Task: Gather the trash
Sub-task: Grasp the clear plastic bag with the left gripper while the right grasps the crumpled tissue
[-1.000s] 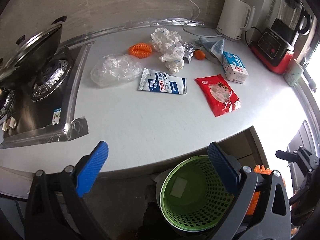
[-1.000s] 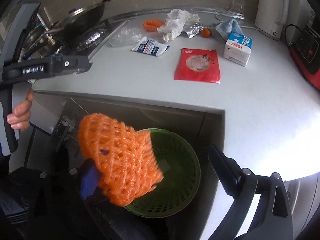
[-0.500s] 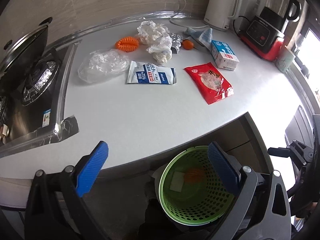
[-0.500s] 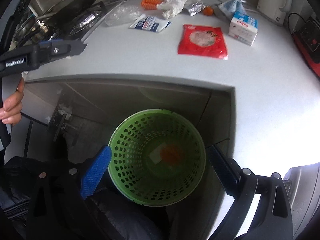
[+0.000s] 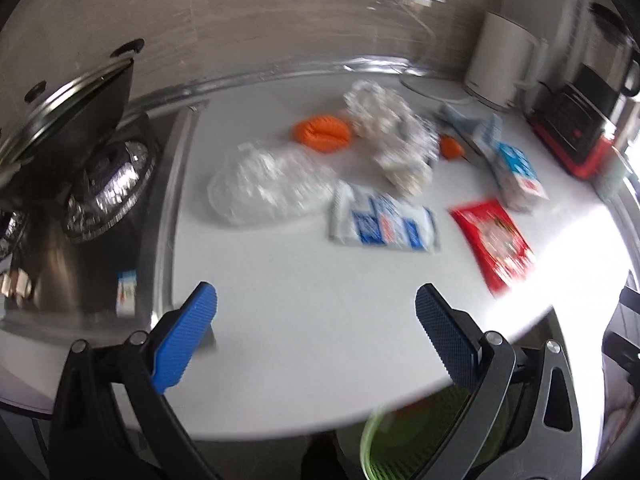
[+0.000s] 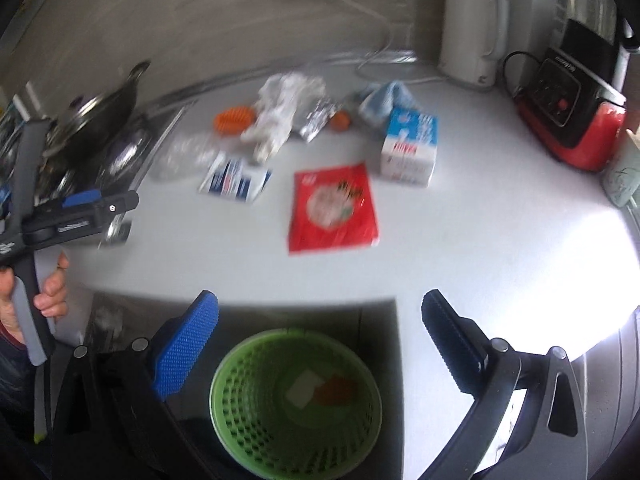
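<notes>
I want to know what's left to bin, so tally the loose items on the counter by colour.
Orange: 2, net, small round piece
White or clear: 2, crumpled paper, plastic bag
Blue-white: 2, packet, carton
Red: 1, pouch
Silver: 1, foil
Total: 8

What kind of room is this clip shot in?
Most likely a home kitchen. A gas hob with a lidded pan sits at the left of a white countertop, and an electric kettle and a blender stand along the back wall.
</notes>
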`<state>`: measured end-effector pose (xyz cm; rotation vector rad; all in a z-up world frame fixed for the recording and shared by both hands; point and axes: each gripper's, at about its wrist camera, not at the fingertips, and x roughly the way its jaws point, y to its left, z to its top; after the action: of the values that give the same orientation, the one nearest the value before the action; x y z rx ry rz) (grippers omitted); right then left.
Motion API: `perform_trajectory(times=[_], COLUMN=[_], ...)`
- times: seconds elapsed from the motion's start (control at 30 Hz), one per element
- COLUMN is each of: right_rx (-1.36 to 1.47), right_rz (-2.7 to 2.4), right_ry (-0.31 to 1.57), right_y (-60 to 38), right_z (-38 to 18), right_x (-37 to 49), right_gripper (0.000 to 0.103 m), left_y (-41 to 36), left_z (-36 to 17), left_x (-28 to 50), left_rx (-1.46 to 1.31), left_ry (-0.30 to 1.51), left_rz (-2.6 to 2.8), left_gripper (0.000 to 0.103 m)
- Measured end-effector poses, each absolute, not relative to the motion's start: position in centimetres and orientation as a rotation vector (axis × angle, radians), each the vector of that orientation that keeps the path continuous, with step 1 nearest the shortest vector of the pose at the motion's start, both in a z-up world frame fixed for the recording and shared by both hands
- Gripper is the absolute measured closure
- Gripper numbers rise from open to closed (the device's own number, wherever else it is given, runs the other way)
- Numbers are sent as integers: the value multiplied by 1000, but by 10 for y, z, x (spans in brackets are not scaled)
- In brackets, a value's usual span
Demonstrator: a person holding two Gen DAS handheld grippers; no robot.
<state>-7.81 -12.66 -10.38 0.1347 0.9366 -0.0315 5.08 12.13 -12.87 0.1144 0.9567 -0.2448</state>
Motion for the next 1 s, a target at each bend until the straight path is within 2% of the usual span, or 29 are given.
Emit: perform_trajectory(times=[0.4, 0.7, 0.73, 0.8, 0.83, 0.9, 0.97, 1.0], right_rx=[155, 138, 135, 132, 133, 128, 117, 118], right_rz=[-97, -86, -87, -95, -96, -99, -115, -124], right_ry=[845, 857, 862, 876, 882, 887, 888, 888], right_y=[-109, -79, -76, -71, -69, -65, -64, -64], right_z=[-104, -136, -141, -148, -151, -157, -161, -164], right_x=[28, 123, 131, 142, 146, 151, 152, 153], right_gripper=[2, 2, 2, 2, 2, 2, 2, 2], left_y=[114, 113, 113, 116, 117, 120, 123, 126], left_z=[-173, -210, -212, -216, -217, -214, -212, -210], left_x=[181, 217, 219, 223, 224, 224, 223, 222], left_rx=[53, 70, 69, 61, 55, 54, 56, 53], left_ry=[1001, 1061, 1062, 1075, 1081, 1069, 1072, 1065], left_rz=[-130, -117, -117, -127, -133, -147, -175, -188], left_gripper=[8, 9, 12, 35, 39, 68, 78, 80])
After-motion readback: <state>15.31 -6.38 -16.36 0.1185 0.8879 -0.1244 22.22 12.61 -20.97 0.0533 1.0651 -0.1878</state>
